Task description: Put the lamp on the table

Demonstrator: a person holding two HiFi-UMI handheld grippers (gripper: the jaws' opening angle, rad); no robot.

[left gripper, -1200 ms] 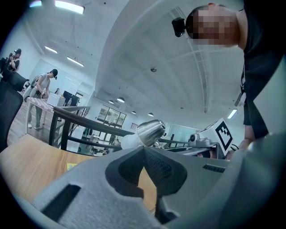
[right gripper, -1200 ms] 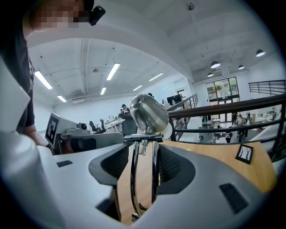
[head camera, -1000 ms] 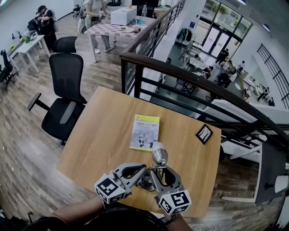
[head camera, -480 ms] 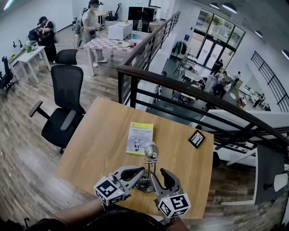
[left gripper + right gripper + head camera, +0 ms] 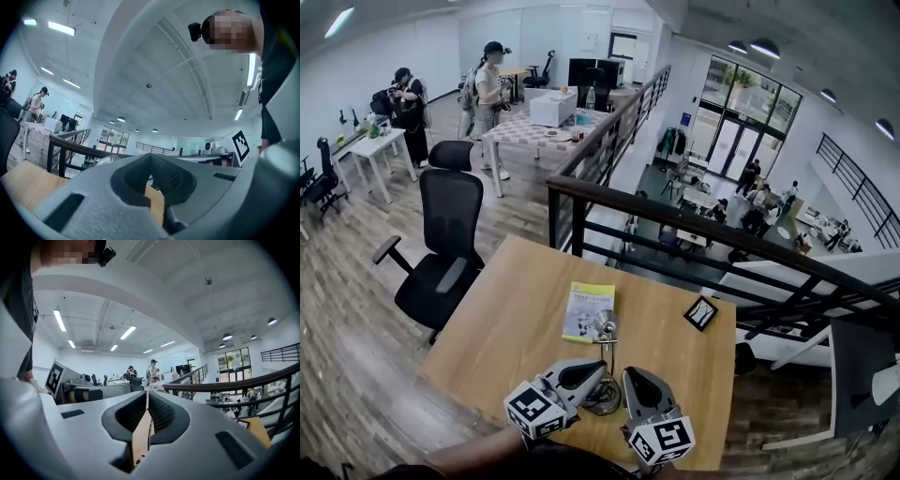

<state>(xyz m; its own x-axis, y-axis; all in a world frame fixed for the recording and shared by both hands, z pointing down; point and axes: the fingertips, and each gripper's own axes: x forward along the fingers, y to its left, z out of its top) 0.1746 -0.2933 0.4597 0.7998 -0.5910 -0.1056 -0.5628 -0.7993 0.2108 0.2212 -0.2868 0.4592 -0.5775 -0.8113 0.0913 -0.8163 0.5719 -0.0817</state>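
table (image 5: 502, 319): wooden | booklet (image 5: 589, 311): centre | framed picture (image 5: 701, 313): right | lamp (image 5: 605, 325): near edge

Your head view is bright and evenly lit. Daylight comes in through the tall windows (image 5: 741, 141) at upper right, and ceiling lights (image 5: 764, 47) glow white overhead. The wooden table (image 5: 506, 309) takes even light, and its shadows are soft. Straight lines such as the railing (image 5: 675, 211) bow outward, and the corners darken. Both gripper views sit in a round frame with black corners. Their near foreground is soft, the far room is sharper, and strip lights (image 5: 59, 319) flare white.
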